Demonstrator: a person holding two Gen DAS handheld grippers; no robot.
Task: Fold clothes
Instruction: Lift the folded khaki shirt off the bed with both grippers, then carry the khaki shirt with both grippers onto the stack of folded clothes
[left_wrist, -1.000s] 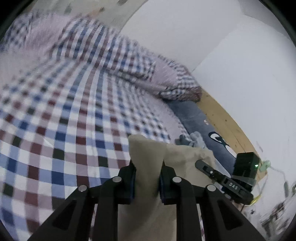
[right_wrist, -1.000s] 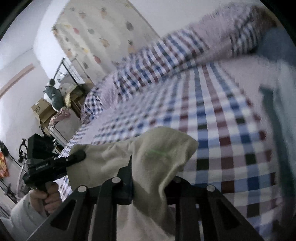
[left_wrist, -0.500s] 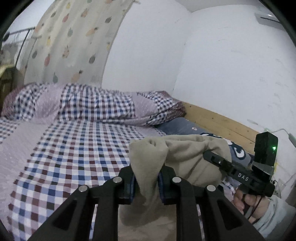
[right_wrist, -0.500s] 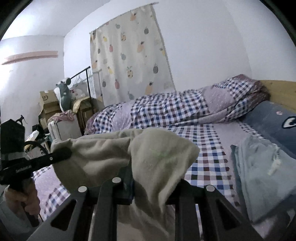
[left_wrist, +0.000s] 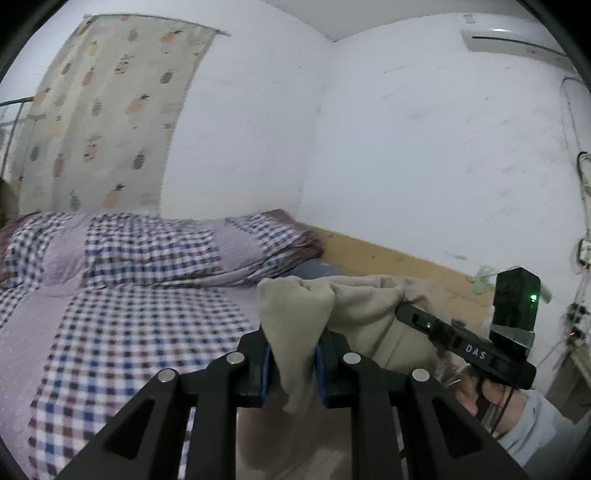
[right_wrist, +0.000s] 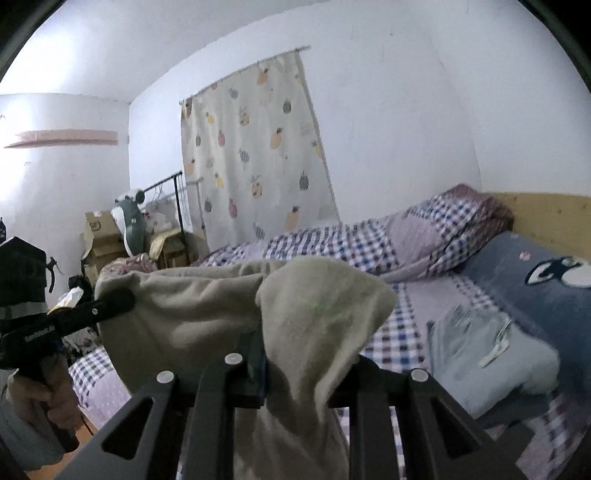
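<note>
Beige fleece garment (left_wrist: 354, 306) hangs in the air between the two tongs, a corner pinched in each. Left tongs (left_wrist: 293, 363) are closed down on a fold of it, the blue pads pressing the cloth from both sides, and a point of fabric stands up above the grip while a tail drops below. Right tongs (right_wrist: 295, 365) are likewise clamped on the other corner, where the cloth (right_wrist: 314, 325) drapes forward over the fingers and hides most of the right one. From the left wrist view the right tongs (left_wrist: 410, 314) show off to the right, held in a person's hand (left_wrist: 491, 398) with a pale sleeve, a green light glowing on the black housing. From the right wrist view the left tongs (right_wrist: 110, 302) reach in from the left, also gripped by a hand (right_wrist: 55, 391). Ahead of and below both tongs lies the bed (left_wrist: 122, 332) with its checked sheet, a rolled checked quilt (right_wrist: 369, 240) at the far side. Right of the right tongs a folded pale blue garment (right_wrist: 484, 354) rests on the bed, just beside a dark blue pillow (right_wrist: 535, 280). Behind the quilt hangs a fruit-print curtain (right_wrist: 255, 155)
</note>
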